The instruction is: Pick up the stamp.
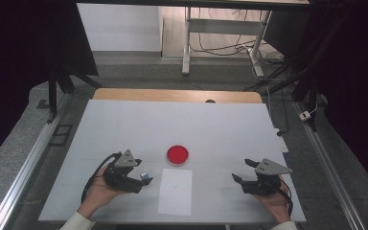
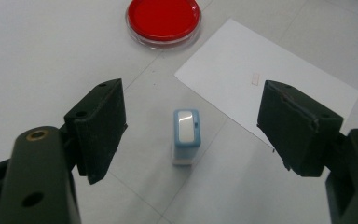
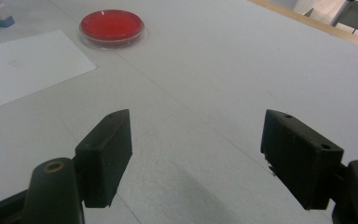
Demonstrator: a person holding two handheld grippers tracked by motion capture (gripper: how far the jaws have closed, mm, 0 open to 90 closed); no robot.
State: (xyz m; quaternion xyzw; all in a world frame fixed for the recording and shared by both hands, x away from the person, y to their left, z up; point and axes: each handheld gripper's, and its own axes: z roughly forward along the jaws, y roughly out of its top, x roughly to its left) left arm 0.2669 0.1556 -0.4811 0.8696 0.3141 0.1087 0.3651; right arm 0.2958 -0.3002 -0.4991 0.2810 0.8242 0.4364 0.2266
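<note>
Jaws of the left gripper (image 2: 191, 126) spread around the upright blue stamp (image 2: 186, 135); right gripper (image 3: 196, 154) jaws spread too, well apart from it.

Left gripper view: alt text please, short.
The left gripper hangs open over a small blue-and-white stamp standing on the white table. Beyond lie a white paper sheet and a red-filled round dish.
</note>
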